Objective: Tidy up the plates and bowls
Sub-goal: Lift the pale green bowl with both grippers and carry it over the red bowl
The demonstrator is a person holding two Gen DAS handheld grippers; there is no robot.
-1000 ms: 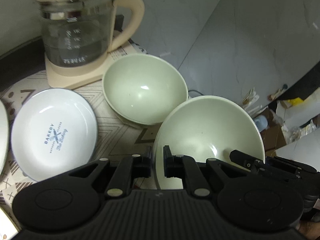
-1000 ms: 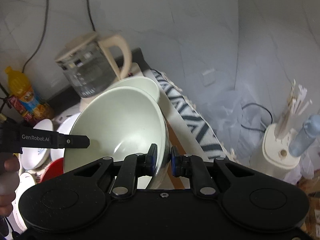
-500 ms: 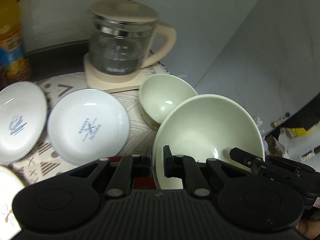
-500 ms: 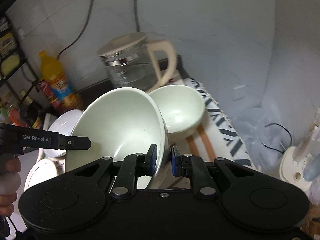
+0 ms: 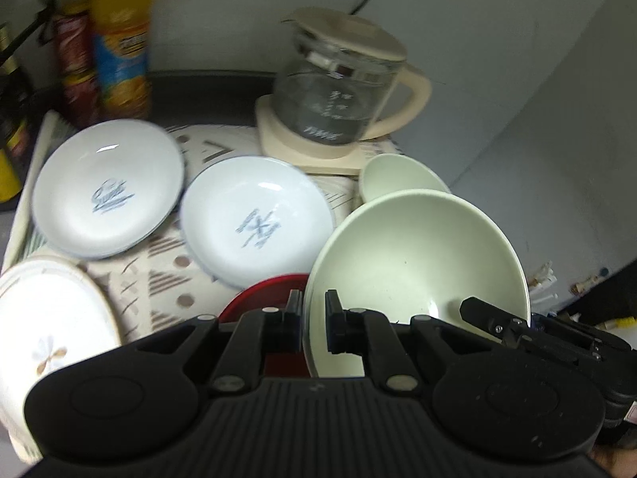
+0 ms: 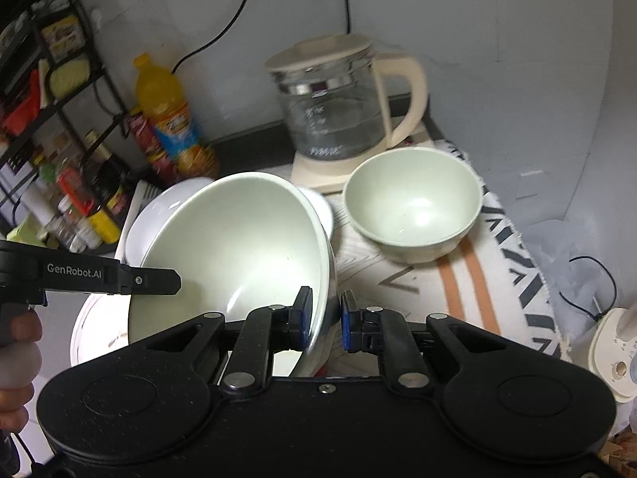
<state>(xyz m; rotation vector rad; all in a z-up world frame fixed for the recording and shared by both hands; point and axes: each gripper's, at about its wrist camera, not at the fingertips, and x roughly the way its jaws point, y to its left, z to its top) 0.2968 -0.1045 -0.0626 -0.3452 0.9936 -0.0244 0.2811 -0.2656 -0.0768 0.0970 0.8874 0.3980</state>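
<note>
A large pale green bowl [image 5: 418, 255] is held tilted in the air by both grippers. My left gripper [image 5: 312, 318] is shut on its left rim. My right gripper [image 6: 322, 318] is shut on its right rim; the bowl also shows in the right wrist view [image 6: 239, 247]. A second pale green bowl [image 6: 414, 203] stands on the patterned cloth [image 6: 469, 279] in front of the kettle; only its rim shows in the left wrist view [image 5: 398, 175]. Two white plates with blue print [image 5: 107, 187] [image 5: 254, 219], a cream flowered plate [image 5: 47, 326] and a red dish [image 5: 262, 298] lie on the cloth.
A glass kettle [image 5: 338, 95] on its cream base stands at the back by the wall. An orange drink bottle [image 5: 119, 40] and a red can [image 5: 75, 63] stand at the back left. A rack of jars [image 6: 51, 139] is far left. The table's right edge drops off beside the cloth.
Both grippers, still holding the large bowl, have pulled back and up from the second bowl. More plates and the bottle have come into view on the left.
</note>
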